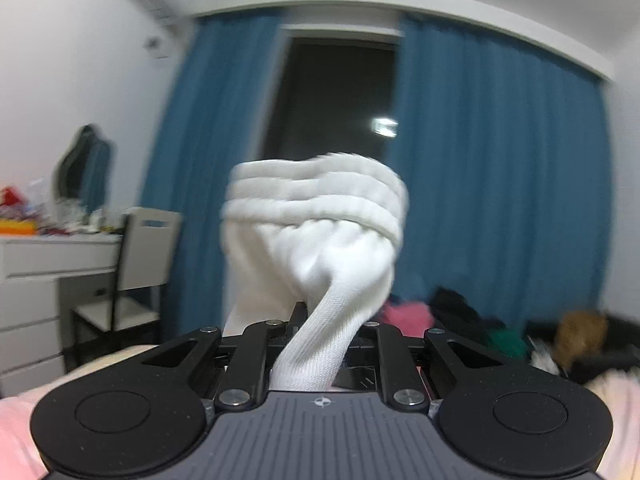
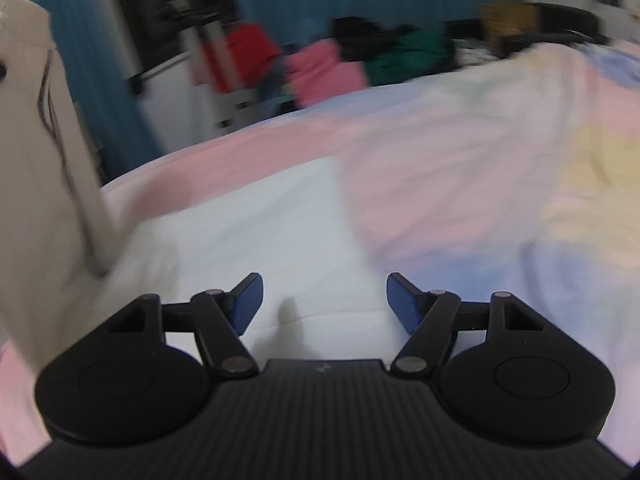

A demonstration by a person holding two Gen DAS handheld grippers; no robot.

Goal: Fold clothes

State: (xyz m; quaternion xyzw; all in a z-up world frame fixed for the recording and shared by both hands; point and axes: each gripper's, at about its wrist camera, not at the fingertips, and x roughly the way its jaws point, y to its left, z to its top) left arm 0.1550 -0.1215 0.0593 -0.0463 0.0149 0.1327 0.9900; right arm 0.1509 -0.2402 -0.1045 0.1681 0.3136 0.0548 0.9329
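My left tool is clamped on a white sock, which fills the centre of the left wrist frame; the ribbed cuff bunches above the fingers and one strand trails down over the tool body toward the lower middle. Behind it I see blue curtains around a dark window, and a white dresser with a chair at the left edge.

My right tool has its blue pads wide apart, holding nothing, at the lower centre of the right wrist frame above a pastel bed cover. A heap of coloured clothes lies blurred at the top of that frame. A cream cloth hangs along its left edge.
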